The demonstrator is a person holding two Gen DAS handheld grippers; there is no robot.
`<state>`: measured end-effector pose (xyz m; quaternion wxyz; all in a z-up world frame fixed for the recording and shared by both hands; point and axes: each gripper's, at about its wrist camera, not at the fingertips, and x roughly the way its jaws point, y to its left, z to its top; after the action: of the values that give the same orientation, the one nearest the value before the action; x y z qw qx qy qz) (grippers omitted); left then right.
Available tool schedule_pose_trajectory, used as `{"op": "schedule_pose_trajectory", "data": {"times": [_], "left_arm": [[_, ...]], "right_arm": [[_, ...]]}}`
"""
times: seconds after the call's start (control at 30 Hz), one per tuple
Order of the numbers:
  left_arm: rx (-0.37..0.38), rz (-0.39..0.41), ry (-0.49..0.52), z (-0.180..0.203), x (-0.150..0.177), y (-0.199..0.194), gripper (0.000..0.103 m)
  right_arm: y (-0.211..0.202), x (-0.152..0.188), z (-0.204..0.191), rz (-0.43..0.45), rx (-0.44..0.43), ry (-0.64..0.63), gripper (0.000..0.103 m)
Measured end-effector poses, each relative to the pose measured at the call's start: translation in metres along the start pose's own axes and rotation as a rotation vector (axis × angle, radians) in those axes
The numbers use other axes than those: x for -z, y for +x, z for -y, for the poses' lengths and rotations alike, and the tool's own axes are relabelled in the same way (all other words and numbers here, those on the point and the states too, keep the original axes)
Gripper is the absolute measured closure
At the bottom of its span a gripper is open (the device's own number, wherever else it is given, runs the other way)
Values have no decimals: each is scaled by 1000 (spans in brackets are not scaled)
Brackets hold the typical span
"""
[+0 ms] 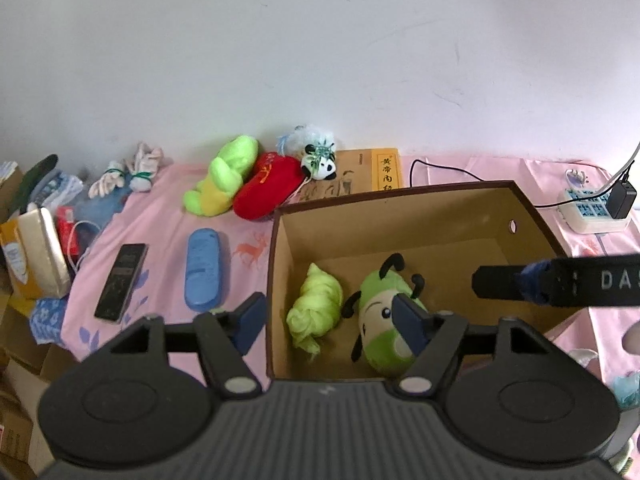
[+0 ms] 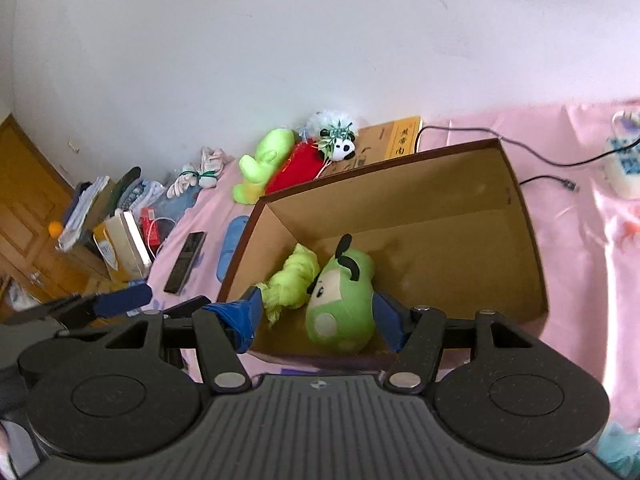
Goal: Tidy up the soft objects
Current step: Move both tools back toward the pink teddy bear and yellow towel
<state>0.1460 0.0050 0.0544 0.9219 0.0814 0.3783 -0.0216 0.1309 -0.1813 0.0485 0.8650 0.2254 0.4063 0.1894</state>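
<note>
An open cardboard box [image 1: 400,216] [image 2: 528,240] stands on the pink sheet. Inside lie a green bug plush [image 1: 384,320] [image 2: 340,296] and a light green cloth bundle [image 1: 316,308] [image 2: 292,276]. My left gripper [image 1: 328,320] is open and empty above the box's near left corner. My right gripper [image 2: 320,312] is open, its fingers on either side of the bug plush above the box's near wall. Behind the box lie a green and yellow plush [image 1: 224,176] [image 2: 260,160], a red plush [image 1: 268,188] [image 2: 300,162] and a small panda [image 1: 320,164] [image 2: 340,144].
A blue case [image 1: 204,268], a black remote [image 1: 120,280] [image 2: 186,262], tied white gloves [image 1: 128,172] and a yellow book [image 1: 376,172] lie on the sheet. A power strip [image 1: 592,208] with cables sits at right. Boxes and clutter stand at left, a white wall behind.
</note>
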Motion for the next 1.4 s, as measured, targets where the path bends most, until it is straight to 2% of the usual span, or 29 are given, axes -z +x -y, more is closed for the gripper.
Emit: {"op": "schedule_pose_trajectory", "data": {"times": [0.2, 0.43, 0.6, 0.77, 1.0, 1.23, 1.4], "left_arm": [[-49, -13, -4, 10, 23, -15, 28], [-35, -75, -44, 11, 53, -19, 28], [-5, -100, -39, 8, 65, -19, 28], [18, -104, -1, 0, 75, -17, 28], [91, -117, 28, -17, 93, -14, 28], [125, -128, 56, -31, 113, -10, 28], [112, -117, 91, -38, 128, -6, 28]], "right_arm": [[-9, 26, -1, 45, 10, -2, 56], [-18, 44, -13, 89, 43, -7, 56], [-22, 55, -26, 116, 118, -29, 58], [-21, 71, -35, 81, 158, -31, 58], [-18, 95, -44, 25, 164, -18, 58], [-16, 108, -51, -33, 178, 0, 58], [-17, 116, -54, -82, 191, -8, 58]]}}
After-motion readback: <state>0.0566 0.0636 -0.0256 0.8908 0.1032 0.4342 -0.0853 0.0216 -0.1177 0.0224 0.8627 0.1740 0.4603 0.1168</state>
